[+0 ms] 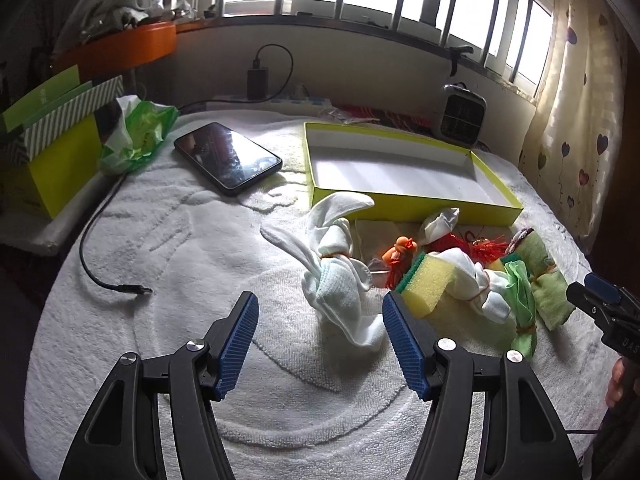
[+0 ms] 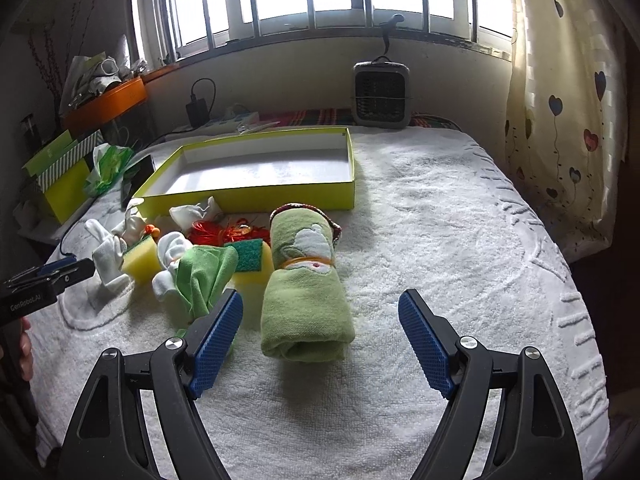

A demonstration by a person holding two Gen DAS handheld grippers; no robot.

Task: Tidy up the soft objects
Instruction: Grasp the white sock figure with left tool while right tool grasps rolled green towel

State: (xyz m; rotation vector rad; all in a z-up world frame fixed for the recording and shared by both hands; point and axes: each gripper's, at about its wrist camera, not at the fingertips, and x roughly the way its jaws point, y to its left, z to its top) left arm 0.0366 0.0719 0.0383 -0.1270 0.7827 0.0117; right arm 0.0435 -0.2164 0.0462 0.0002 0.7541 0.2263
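The rolled green towel (image 2: pixel 306 280) lies on the white terry cover (image 2: pixel 440 240) with its long axis running near to far, the open rolled end toward the right wrist camera; an orange rubber band cinches its middle, and a white patch shows on its far half; it sits between the blue ribbed pads of the right gripper (image 2: pixel 320 340), whose fingers are spread wide and touch nothing. Left of it lie a yellow sponge with a green scouring face (image 2: pixel 250 266), a crumpled green cloth (image 2: pixel 204 276) and a white knotted sock bundle (image 2: pixel 108 256); red tassels (image 2: pixel 224 234) lie just beyond, near the front wall of the shallow yellow-green cardboard box (image 2: pixel 248 200), whose white inside shows.

From the left wrist, the white bundle (image 1: pixel 340 276) stands tall and tilted, tied with a band, its loose ends pointing far and left; it lies just ahead of the left gripper (image 1: pixel 320 340), which is likewise spread wide with nothing between its pads. Only this view shows the black phone (image 1: pixel 228 158), glossy and slanted, left of the box (image 1: pixel 412 196), and the loose black cable (image 1: pixel 104 276) on the left; the towel (image 1: pixel 546 284) appears here only as a foreshortened lump at the right.
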